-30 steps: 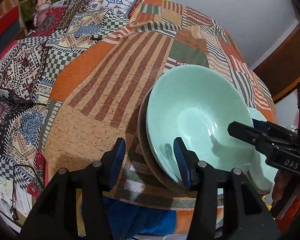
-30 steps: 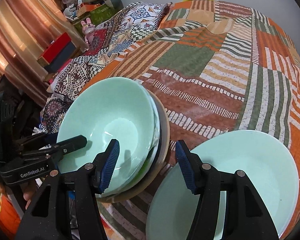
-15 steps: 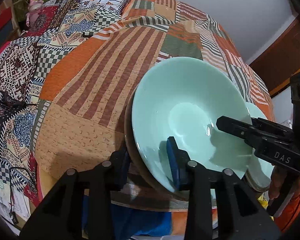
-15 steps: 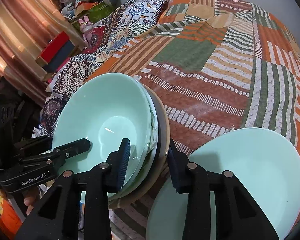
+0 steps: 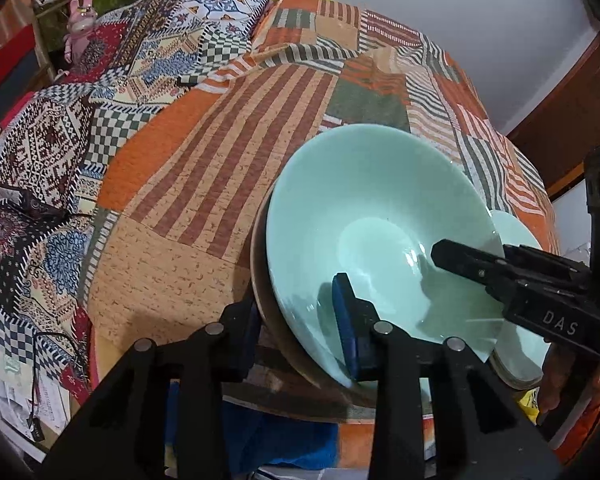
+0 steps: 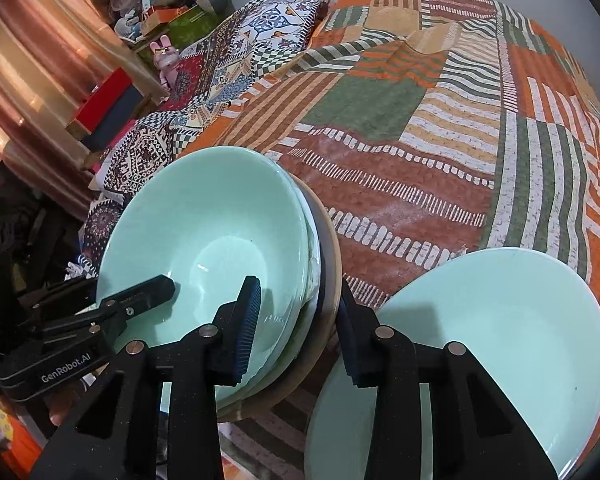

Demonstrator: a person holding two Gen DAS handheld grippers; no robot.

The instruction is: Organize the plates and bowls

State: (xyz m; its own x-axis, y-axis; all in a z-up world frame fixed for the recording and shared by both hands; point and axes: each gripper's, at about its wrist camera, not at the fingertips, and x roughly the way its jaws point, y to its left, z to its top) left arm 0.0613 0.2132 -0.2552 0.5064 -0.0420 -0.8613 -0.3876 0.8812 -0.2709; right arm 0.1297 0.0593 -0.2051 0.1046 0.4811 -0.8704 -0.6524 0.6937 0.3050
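On a bed [image 6: 400, 128] covered with an orange, green and brown patchwork quilt, near its lower edge in both views, sits one stack of dishes [image 6: 316, 280]. The top piece is a mint-green bowl [image 5: 372, 216], and under it the right wrist view shows further pale green rims and one brown plate [image 6: 334, 264] at the bottom; the exact count of the green layers cannot be told. A second, separate mint-green plate [image 6: 508, 328] lies at the lower right of the right wrist view, just beside the stack; in the left wrist view only a sliver of it shows at the right, behind the bowl.

Two tongs grip the stack from opposite sides. The left tongs [image 5: 300, 328], at the bottom centre of the left wrist view, stand narrow and clamp the stack's near rim: one blue pad [image 5: 344, 316] lies inside the green bowl, the other black finger sits outside under the brown plate. The right tongs [image 6: 300, 324], at the bottom centre of the right wrist view, are likewise narrow and closed on the stack's rim, one ribbed blue pad [image 6: 248, 320] inside the bowl and the other outside, between the brown plate and the separate green plate.

At the upper left of both views one pink rabbit toy [image 6: 165, 56] stands beside the bed, with a second, differently patterned quilt [image 5: 112, 92] near it.
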